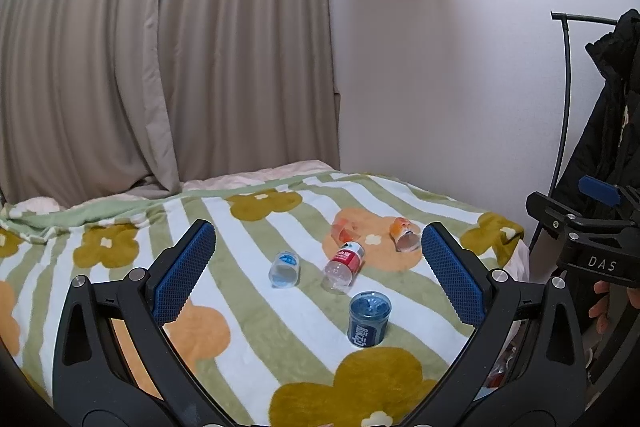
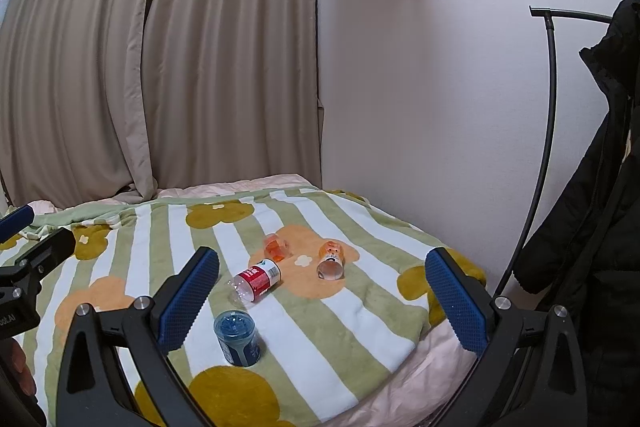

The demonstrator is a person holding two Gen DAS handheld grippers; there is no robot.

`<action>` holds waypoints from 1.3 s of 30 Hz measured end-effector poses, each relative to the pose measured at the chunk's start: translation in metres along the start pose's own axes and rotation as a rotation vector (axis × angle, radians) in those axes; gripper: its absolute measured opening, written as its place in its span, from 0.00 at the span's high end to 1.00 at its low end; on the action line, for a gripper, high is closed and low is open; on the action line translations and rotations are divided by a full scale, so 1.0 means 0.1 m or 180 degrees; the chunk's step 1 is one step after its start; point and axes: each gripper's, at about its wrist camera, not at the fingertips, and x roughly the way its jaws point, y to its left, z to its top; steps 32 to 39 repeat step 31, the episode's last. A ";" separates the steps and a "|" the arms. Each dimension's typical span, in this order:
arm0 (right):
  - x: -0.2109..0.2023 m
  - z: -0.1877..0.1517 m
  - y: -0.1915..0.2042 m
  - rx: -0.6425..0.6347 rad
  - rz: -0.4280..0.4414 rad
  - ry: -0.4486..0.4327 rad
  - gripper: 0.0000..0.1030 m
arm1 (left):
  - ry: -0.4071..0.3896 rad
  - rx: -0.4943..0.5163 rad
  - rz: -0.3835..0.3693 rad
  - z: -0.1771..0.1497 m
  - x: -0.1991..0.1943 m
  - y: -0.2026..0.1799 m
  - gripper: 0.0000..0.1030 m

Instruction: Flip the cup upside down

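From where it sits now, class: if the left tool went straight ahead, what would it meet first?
Probably the red-labelled bottle lying on the blanket, centred between the open left tool's fingers; depth is uncertain.

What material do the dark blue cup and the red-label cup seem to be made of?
Blue cup: likely thin tinted plastic, glossy; light glints on its ribbed base and it looks half see-through. Red-label cup: clear plastic with a printed wrap; the striped blanket shows through its bare end. Both look cut from bottles, though that is uncertain.

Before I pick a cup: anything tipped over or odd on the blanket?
Yes. The red-label cup, the light-blue cup and two orange cups lie on their sides. Only the dark blue cup stands on end.
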 end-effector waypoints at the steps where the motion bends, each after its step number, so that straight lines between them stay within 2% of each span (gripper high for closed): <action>1: 0.00 0.00 -0.01 -0.0002 -0.0001 -0.0002 0.00 | -0.0003 -0.0002 -0.0002 0.00 0.00 0.00 0.00; 17: 0.00 0.01 0.00 -0.0013 -0.0007 -0.0011 0.00 | -0.0034 -0.0009 -0.0010 0.03 -0.01 -0.03 0.00; 23: 0.01 0.03 0.00 -0.0009 0.0002 -0.0007 0.00 | -0.0107 0.0035 0.0160 0.06 -0.05 -0.06 0.00; 39: 0.03 0.06 -0.01 -0.0013 0.0003 -0.0016 0.00 | -0.0131 0.0017 0.0112 0.04 -0.05 -0.05 0.00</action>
